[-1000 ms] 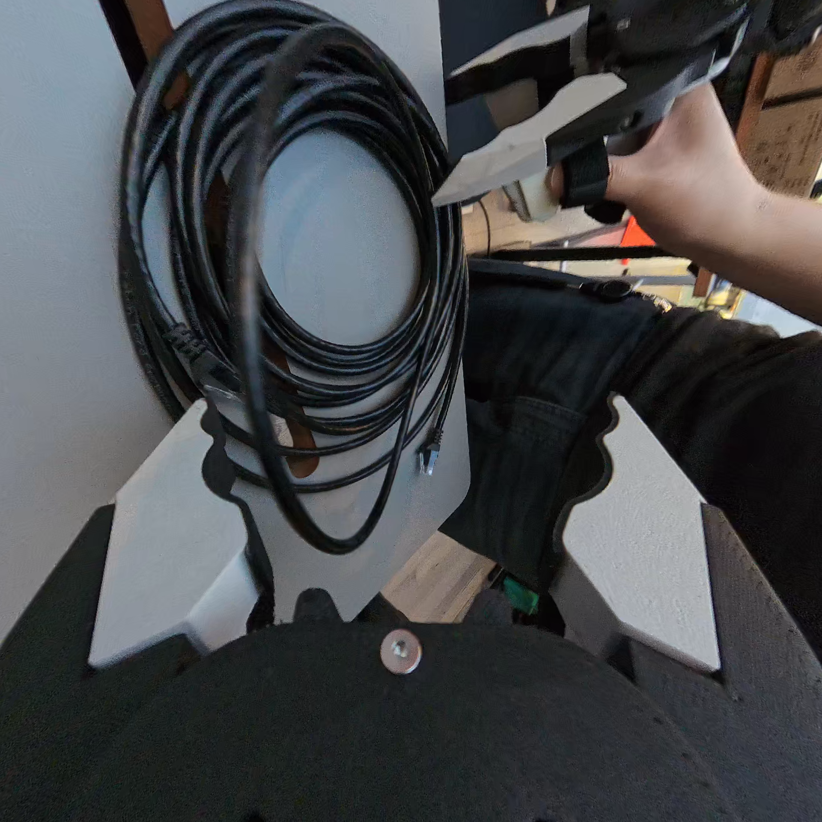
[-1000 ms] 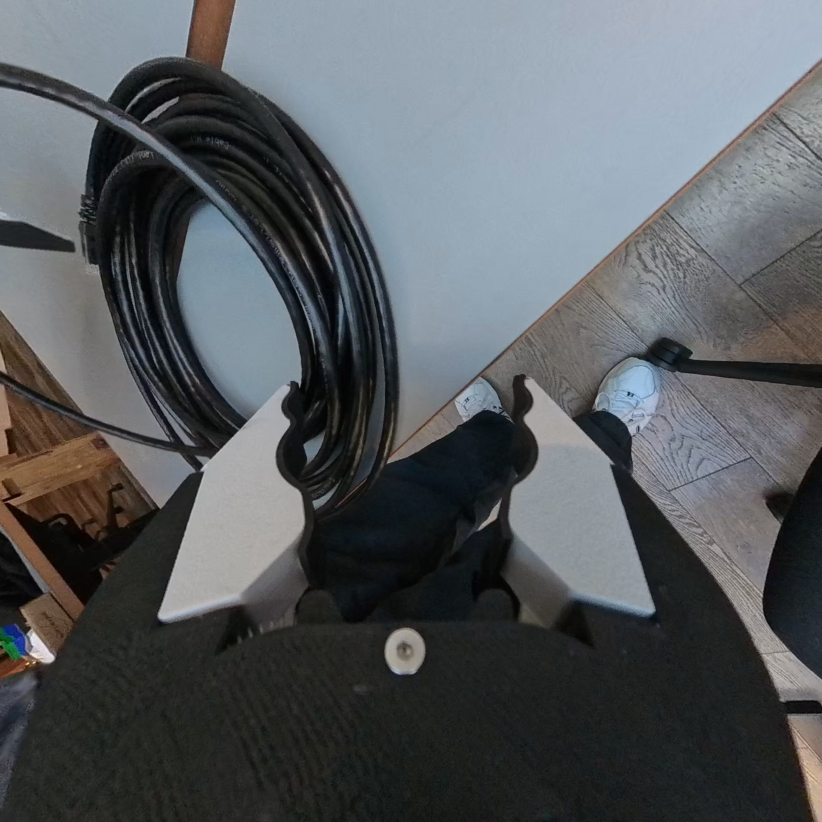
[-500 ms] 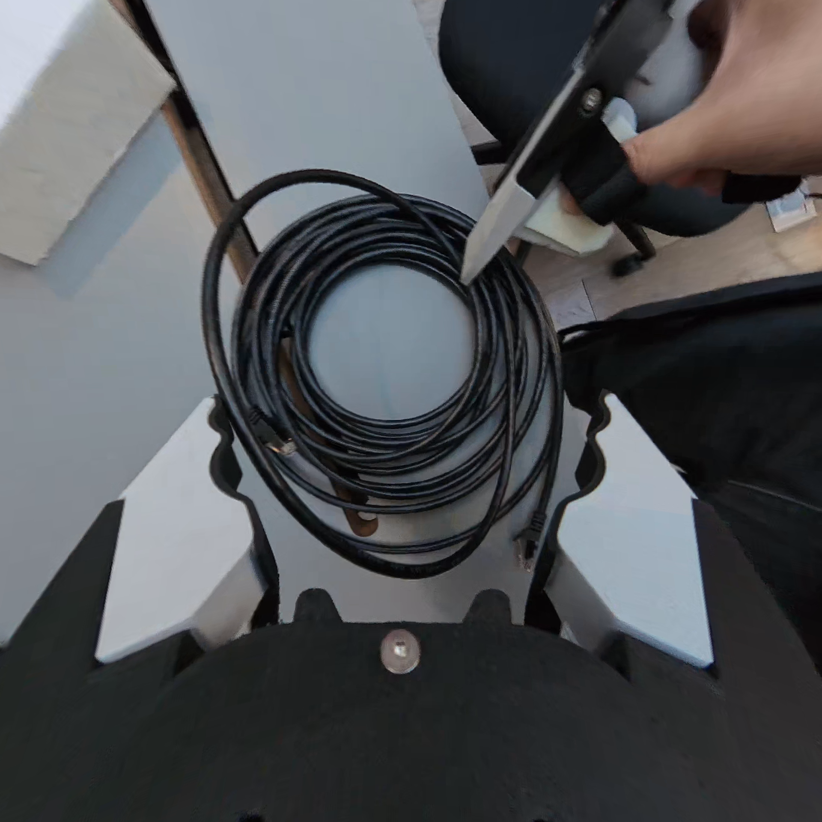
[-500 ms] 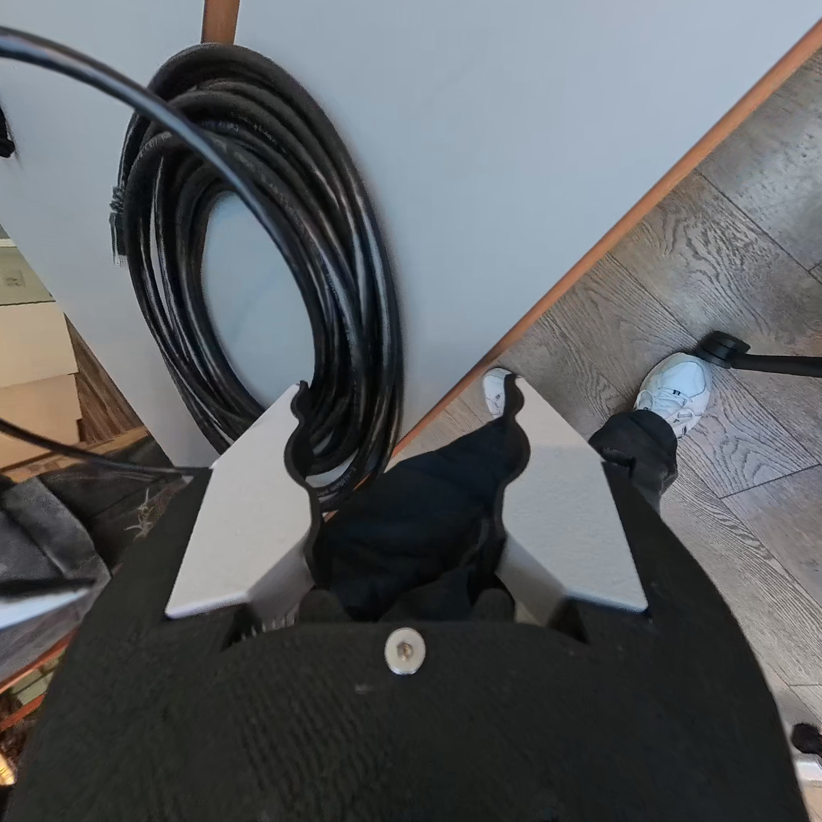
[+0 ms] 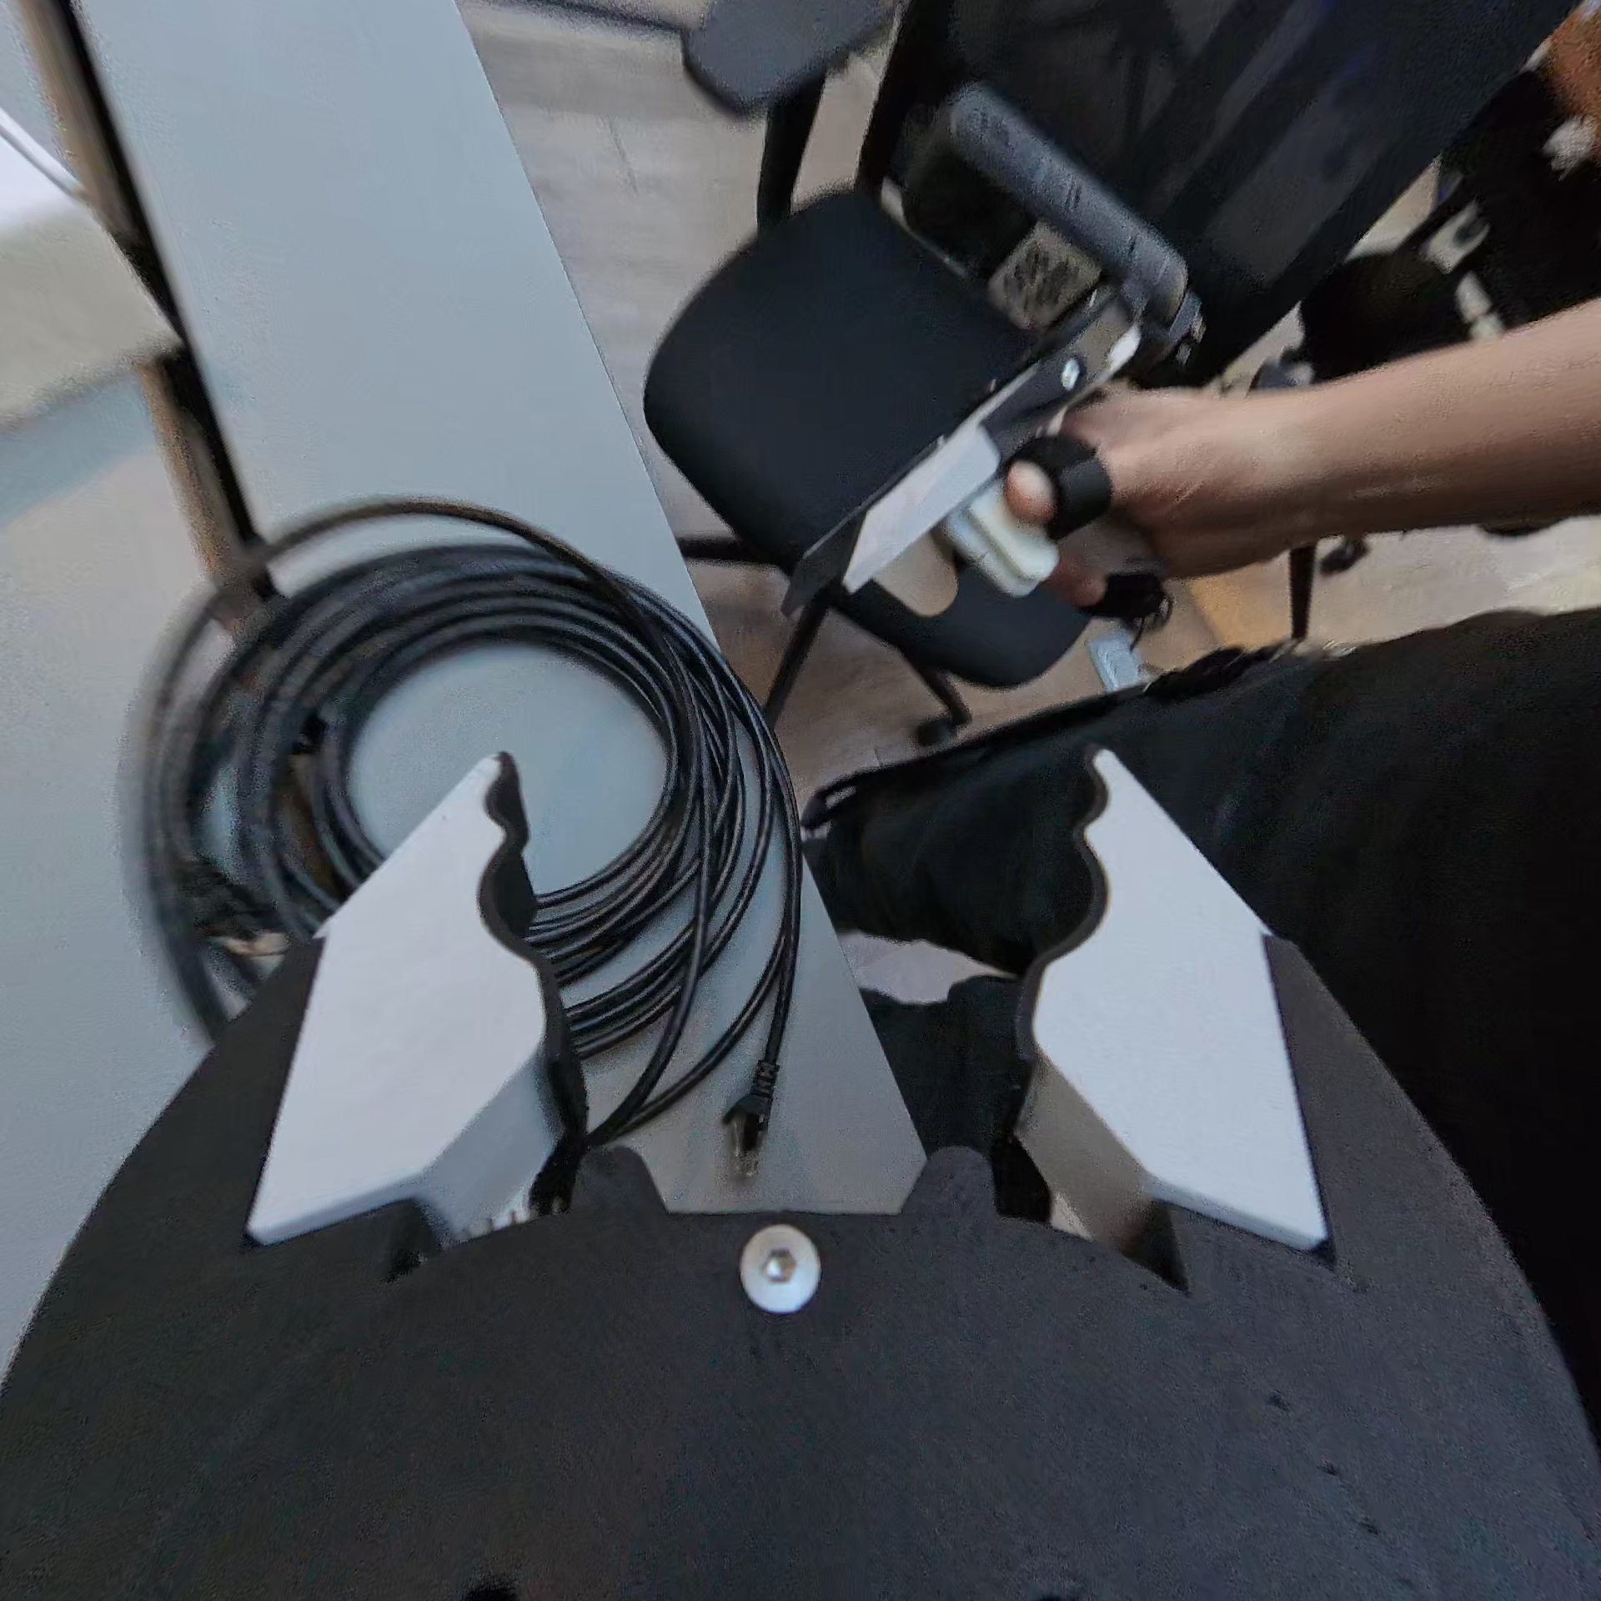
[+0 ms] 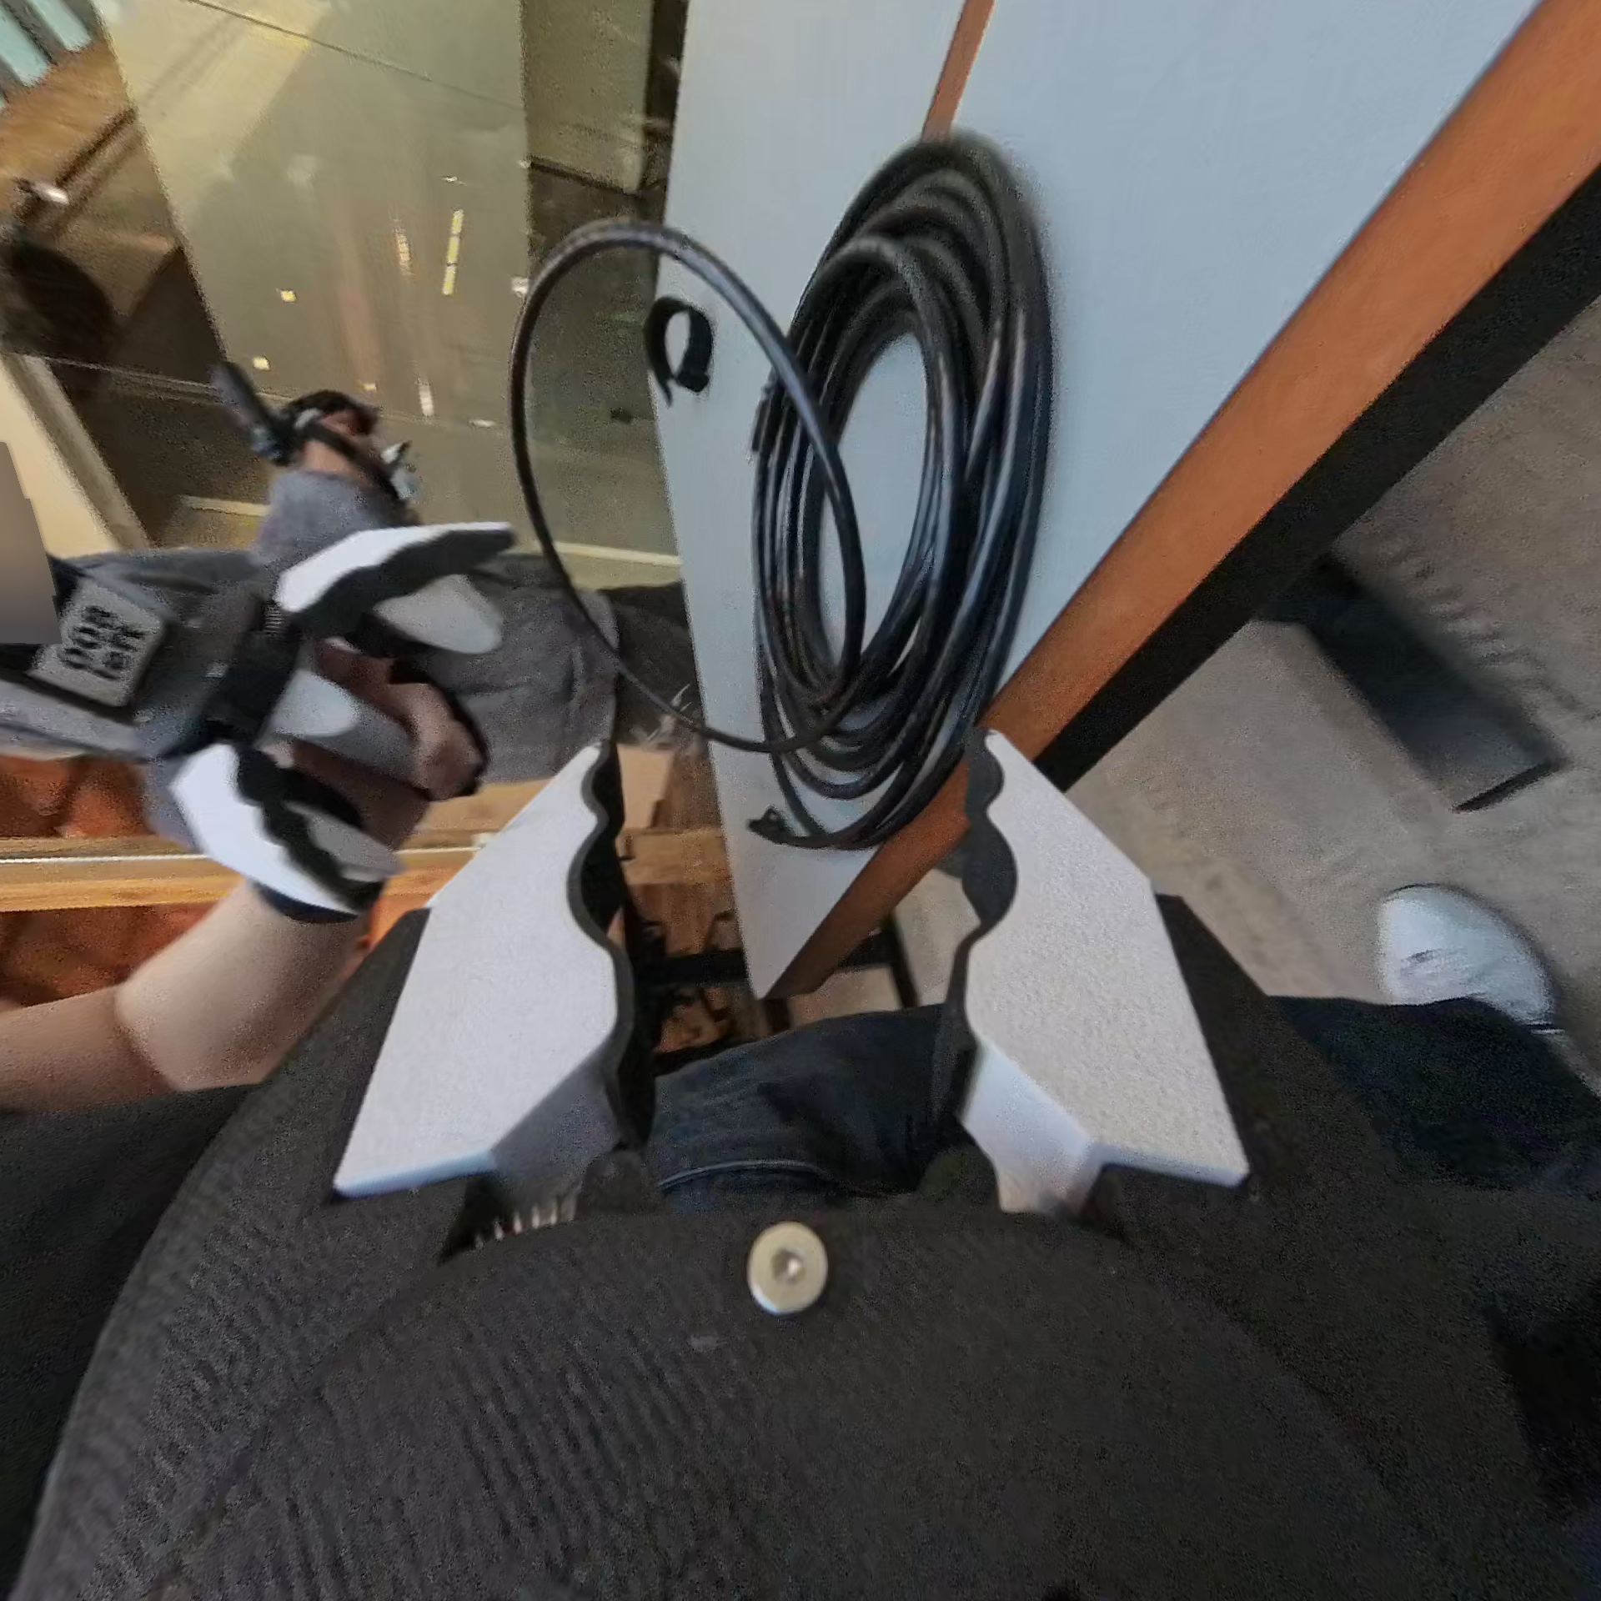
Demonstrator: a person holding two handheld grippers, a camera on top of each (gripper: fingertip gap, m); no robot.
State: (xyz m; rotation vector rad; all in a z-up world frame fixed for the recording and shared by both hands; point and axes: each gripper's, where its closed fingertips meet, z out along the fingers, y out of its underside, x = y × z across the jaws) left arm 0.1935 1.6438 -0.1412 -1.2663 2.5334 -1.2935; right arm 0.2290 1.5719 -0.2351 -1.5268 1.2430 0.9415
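A coil of black cable (image 5: 684, 866) lies on a grey table top (image 5: 390, 303). One plug end (image 5: 749, 1118) points toward me. My left gripper (image 5: 801, 762) is open and empty over the coil's right side at the table's edge. In the right wrist view the coil (image 6: 996, 450) lies ahead, with one loose loop (image 6: 537, 433) standing out to the left. My right gripper (image 6: 790, 745) is open and empty, just short of the coil's near end. The left gripper (image 6: 450, 702) shows there at the left, hand-held and open. The right gripper (image 5: 832, 580) shows off the table.
The table has a wooden edge (image 6: 1299, 364). A black strap (image 6: 680, 346) lies on it beyond the coil. A black chair (image 5: 823, 364) stands past the table. A person's dark trouser legs (image 6: 823, 1100) and a white shoe (image 6: 1455, 953) are below the grippers. The coil (image 6: 996, 450) is about 7 cm from my right fingertips and 15 cm from my left. The left camera catches it too, in the left wrist view (image 5: 629, 586).
My right gripper has pulled back from the coil's rim and now hangs off the table over the chair. My left gripper has shifted right toward the table's edge. Both stay open.
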